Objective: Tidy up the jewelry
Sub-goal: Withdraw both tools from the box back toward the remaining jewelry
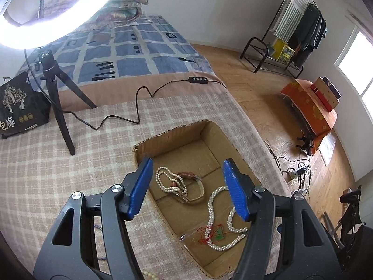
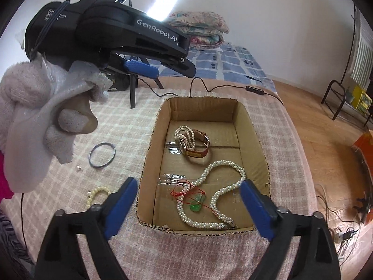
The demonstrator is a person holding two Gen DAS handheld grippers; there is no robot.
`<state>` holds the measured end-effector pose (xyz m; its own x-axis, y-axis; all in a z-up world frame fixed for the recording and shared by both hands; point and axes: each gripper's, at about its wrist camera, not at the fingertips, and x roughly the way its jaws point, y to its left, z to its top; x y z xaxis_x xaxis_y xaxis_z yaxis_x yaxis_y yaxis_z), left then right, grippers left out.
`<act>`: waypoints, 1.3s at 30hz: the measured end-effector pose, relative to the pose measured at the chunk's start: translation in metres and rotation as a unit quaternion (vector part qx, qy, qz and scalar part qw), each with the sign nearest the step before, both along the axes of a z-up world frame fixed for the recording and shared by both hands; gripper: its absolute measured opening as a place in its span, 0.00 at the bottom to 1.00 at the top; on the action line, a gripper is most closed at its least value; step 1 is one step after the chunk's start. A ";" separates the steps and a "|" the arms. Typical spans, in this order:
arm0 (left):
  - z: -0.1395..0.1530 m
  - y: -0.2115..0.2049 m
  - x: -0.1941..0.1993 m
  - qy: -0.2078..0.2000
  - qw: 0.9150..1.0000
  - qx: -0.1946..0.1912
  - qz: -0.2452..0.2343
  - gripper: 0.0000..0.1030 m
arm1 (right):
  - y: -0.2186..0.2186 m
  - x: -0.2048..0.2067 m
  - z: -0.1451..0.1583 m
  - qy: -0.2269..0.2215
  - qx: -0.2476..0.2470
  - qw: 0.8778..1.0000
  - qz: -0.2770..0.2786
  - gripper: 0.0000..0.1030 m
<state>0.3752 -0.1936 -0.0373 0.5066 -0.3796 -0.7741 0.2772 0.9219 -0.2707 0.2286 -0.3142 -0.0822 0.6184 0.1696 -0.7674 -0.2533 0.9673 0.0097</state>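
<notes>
Left gripper [image 1: 187, 186], right gripper [image 2: 187, 207] both spread wide, empty, above cardboard box [image 2: 261, 149]. Inside: pearl necklace [image 2: 209, 170], watch [image 2: 198, 147], green pendant [image 2: 195, 206]. Beside box on checked blanket [image 2: 121, 126]: dark bangle [image 2: 101, 155], bead bracelet [image 2: 92, 194]. Ring-light tripod [image 1: 58, 98] behind.

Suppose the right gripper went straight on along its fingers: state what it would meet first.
Probably the long pearl necklace lying in the cardboard box, near the green pendant. The right gripper is open and holds nothing; how high it is above the box is unclear.
</notes>
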 end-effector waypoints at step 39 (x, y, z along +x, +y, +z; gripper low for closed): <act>-0.044 0.209 -0.135 0.034 0.997 0.061 0.014 0.62 | 0.095 -0.072 -0.009 0.035 0.017 0.997 0.067 0.63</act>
